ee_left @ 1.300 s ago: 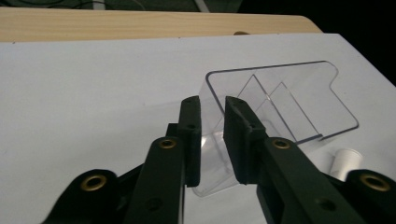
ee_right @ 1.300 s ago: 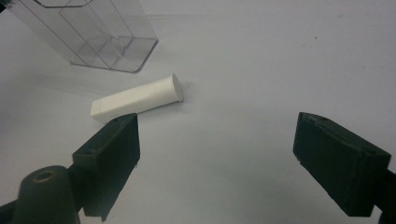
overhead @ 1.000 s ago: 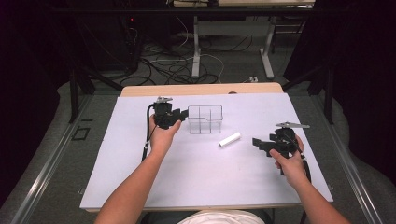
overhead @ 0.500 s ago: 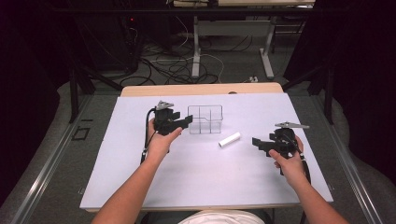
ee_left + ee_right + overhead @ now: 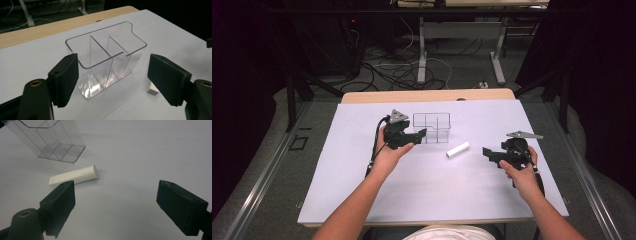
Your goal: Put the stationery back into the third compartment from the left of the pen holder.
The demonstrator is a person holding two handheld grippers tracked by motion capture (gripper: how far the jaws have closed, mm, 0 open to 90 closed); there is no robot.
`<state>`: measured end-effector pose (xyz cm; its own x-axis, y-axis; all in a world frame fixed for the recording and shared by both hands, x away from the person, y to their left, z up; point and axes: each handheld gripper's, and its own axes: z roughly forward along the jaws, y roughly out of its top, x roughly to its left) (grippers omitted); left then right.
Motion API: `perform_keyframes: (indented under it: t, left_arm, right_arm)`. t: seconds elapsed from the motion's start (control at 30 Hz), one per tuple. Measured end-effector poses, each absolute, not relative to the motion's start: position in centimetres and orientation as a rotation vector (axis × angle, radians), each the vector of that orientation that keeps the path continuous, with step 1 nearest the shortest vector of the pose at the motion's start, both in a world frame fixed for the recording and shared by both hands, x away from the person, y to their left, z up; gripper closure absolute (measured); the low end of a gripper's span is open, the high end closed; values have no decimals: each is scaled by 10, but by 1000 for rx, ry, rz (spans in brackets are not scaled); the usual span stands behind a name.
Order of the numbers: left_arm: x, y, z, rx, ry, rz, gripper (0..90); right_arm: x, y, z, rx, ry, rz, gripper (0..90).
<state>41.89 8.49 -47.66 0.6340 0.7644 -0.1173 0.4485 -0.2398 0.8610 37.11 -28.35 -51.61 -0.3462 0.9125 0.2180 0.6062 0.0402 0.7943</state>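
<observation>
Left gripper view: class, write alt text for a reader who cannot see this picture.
A clear plastic organizer with inner dividers stands empty on a white table, framed by the open black tongs of the left gripper, which do not touch it. The end of a small white tube lies beside the right-hand tong.

In the right gripper view the clear divided bin (image 5: 50, 142) is cut off by the top and left edges at upper left, while in the left gripper view the white tube (image 5: 152, 89) at lower right is mostly hidden behind the right-hand jaw.
</observation>
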Motion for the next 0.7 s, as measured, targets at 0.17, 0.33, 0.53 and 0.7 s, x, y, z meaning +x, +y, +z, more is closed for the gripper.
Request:
perform_keyframes:
  t: [0.17,0.33,0.53,0.7]
  left_arm:
    - [417,70,-480,1931,903,389,191]
    - [415,58,-482,1952,859,359,171]
    - [414,43,-488,2014,821,363,171]
    - [413,32,-494,2057,788,362,191]
  right_arm:
    - [370,-285,-516,1541,1979,1218,149]
    - [371,-286,-516,1537,1973,1216,149]
    - [371,-285,-516,1529,1982,1217,149]
    - [371,-286,-516,1525,1984,1222,150]
